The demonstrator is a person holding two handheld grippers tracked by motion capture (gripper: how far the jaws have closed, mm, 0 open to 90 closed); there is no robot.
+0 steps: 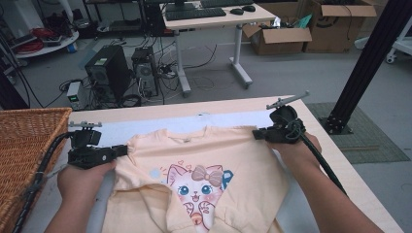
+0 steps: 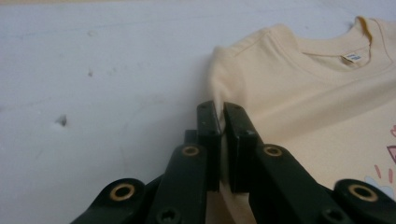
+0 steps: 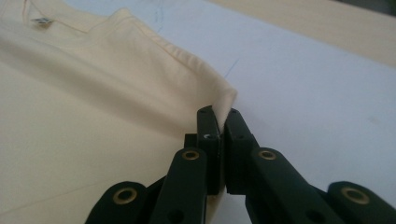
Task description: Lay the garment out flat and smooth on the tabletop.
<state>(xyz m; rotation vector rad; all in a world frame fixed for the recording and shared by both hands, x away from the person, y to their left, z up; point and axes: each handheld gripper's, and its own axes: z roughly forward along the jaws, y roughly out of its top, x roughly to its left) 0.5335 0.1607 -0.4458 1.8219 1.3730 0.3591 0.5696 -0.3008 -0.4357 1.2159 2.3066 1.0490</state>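
Grey floor [image 1: 291, 73], desk [image 1: 218, 19], computer towers [image 1: 109, 70], cardboard boxes [image 1: 282, 36].

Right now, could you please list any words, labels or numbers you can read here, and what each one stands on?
None can be read.
Neck label inside the collar of the peach shirt: print too small and blurred.
Cardboard boxes at the back: a dark mark, not readable.
Cat picture on the shirt front: no lettering visible.

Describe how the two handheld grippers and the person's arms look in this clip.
Both the left gripper and right gripper are black, with flat-faced jaws on linkage arms pinned by brass-ringed pivots. Each carries a grey three-cornered plate on top and trails a thick black cable. The forearms are bare, no sleeves showing.
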